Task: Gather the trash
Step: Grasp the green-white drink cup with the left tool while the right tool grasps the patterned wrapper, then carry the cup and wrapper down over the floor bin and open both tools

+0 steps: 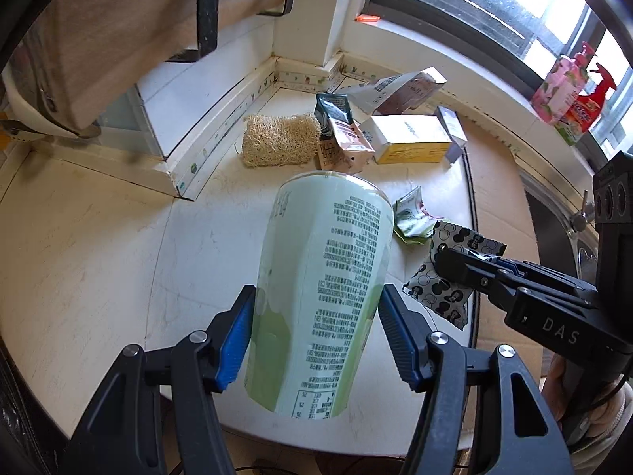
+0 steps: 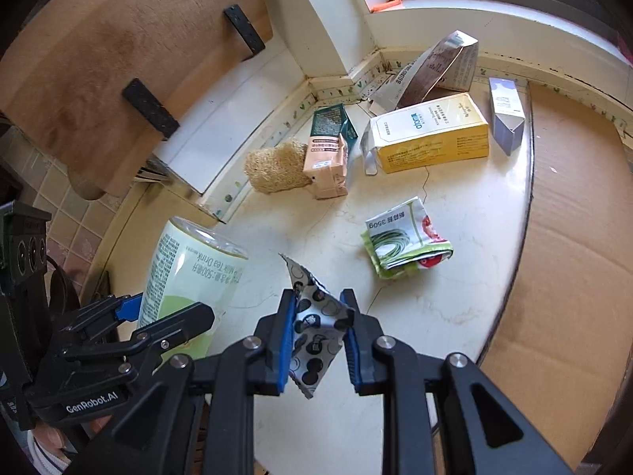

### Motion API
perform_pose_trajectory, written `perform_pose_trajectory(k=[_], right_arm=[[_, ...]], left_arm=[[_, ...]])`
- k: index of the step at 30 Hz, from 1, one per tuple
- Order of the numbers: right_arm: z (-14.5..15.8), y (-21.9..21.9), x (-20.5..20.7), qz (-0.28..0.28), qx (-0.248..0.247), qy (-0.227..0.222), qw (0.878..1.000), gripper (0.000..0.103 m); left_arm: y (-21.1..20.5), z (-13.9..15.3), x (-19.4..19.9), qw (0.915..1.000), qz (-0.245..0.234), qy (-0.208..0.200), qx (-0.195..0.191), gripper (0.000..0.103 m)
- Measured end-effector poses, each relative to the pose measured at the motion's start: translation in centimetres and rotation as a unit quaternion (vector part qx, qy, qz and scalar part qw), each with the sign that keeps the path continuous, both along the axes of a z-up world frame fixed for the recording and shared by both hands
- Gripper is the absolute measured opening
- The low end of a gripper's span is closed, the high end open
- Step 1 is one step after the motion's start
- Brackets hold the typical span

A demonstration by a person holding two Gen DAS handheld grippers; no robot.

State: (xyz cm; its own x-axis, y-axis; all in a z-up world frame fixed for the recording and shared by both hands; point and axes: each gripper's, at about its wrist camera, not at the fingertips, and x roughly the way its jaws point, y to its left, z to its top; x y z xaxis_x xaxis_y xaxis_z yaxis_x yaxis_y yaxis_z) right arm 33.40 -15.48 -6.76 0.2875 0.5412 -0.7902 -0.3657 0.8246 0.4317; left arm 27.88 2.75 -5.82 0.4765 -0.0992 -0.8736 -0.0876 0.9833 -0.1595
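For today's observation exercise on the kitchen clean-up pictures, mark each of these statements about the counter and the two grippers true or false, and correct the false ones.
1. The left gripper holds a pale green can between its fingers. True.
2. The right gripper is empty. False: it grips a black-and-white patterned wrapper.
3. A crumpled green and white packet lies on the counter. True.
4. The yellow box is inside the sink. False: it lies on the counter.
5. A loofah sponge sits beside a pink carton. True.
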Motion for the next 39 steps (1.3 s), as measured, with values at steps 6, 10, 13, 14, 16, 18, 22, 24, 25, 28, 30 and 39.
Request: perform_pose_trajectory(k=[6,10,13,14,16,18,22,24,25,28,30,39], right_arm=[[1.6,-0.5,-3.7,-0.015,0.005,-0.010,1.000,0.022],[2.3,-0.4,-6.5,-0.028,0.004,-0.014,1.000,0.022],[2.8,-0.3,-9.0,-0.038,0.004,-0.012,0.999,0.022],[2.9,-0.3,-9.9,-0.041,0.004,-0.012,0.999,0.022],[3.1,-0.2,-11.8,-0.047,0.002,-0.013,0.999,0.022],[3.2,-0.1,-13.6,-0.053,0.002,-0.012,0.998,0.022],[3.3,-0.1,-17.8,-0.072,0.000,-0.013,0.997,0.022],[3.2,-0.2,-19.8,-0.082,-0.001,-0.013,0.997,0.022],[3.1,-0.2,-21.0,-0.088,-0.001,-0.012,0.996,0.022],[2.7,-0.4,-23.9,-0.103,-0.003,-0.009,0.995,0.022],[2.2,-0.5,-26.0,-0.113,-0.006,-0.004,0.994,0.022],[-1.1,-0.8,-32.7,-0.135,-0.021,0.034,0.990,0.022]], left_arm=[[-0.1,1.3,-3.8,0.9998,-0.014,-0.015,0.002,0.060],[0.0,1.8,-6.8,0.9994,-0.024,-0.023,-0.001,0.060],[0.0,2.0,-9.2,0.9987,-0.042,-0.026,-0.007,0.060],[0.0,2.0,-9.8,0.9985,-0.048,-0.027,-0.009,0.060],[0.2,1.9,-11.2,0.9980,-0.056,-0.026,-0.013,0.060],[0.4,1.9,-12.9,0.9972,-0.066,-0.025,-0.021,0.060],[0.5,1.5,-16.1,0.9952,-0.090,-0.021,-0.032,0.060],[0.4,1.2,-17.6,0.9940,-0.104,-0.018,-0.030,0.060],[0.4,1.1,-18.4,0.9933,-0.111,-0.016,-0.029,0.060],[0.5,0.5,-20.6,0.9912,-0.129,-0.011,-0.026,0.060],[0.6,0.1,-21.9,0.9900,-0.138,-0.007,-0.025,0.060],[-0.3,-3.6,-26.7,0.9822,-0.185,0.012,-0.029,0.060]])
